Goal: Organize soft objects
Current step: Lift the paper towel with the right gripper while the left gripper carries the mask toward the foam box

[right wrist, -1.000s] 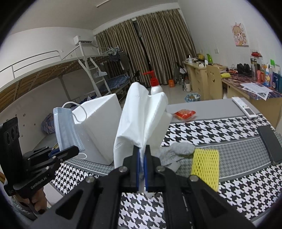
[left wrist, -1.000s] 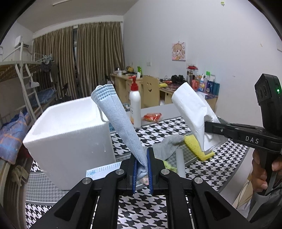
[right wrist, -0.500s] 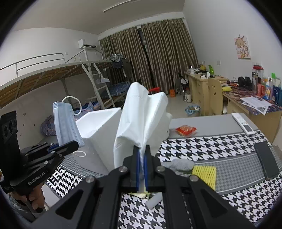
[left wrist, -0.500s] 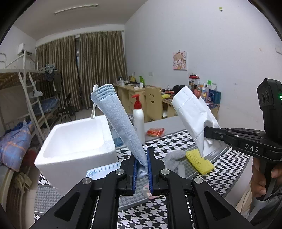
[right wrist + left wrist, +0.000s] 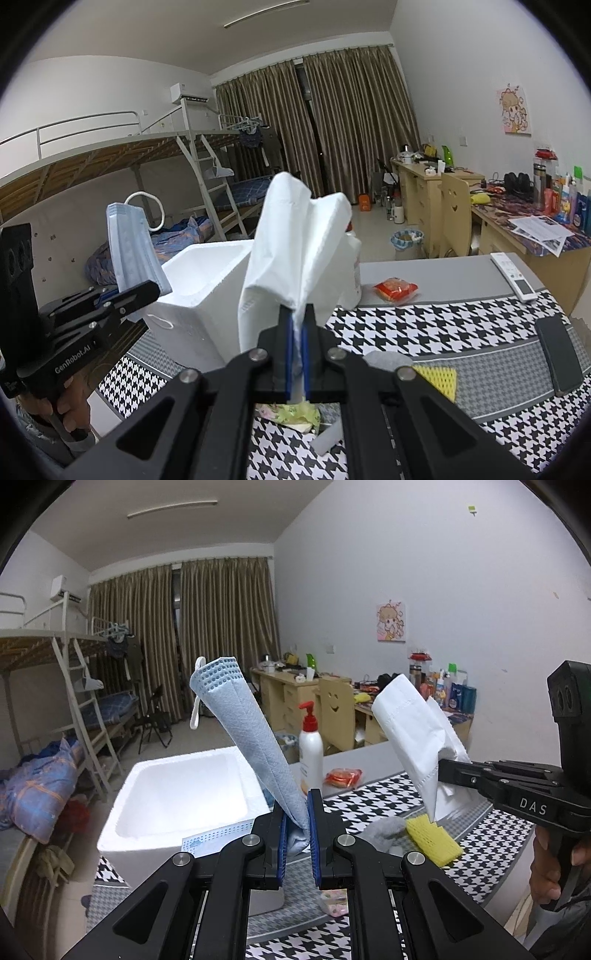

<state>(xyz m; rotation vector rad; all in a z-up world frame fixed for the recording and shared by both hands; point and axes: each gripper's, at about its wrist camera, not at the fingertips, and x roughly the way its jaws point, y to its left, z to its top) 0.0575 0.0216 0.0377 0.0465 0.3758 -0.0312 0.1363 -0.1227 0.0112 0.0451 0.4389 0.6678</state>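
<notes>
From the left wrist, the left gripper (image 5: 296,830) has risen since a second ago, so the white foam box (image 5: 177,805) now shows its bare inside from above; its jaws stay pinched on the blue face mask (image 5: 247,742), which stands up over the box's near corner. From the right wrist, the right gripper (image 5: 298,343), also higher, stays clamped on the white tissue (image 5: 295,266), held above the houndstooth table (image 5: 443,325) beside the box.
</notes>
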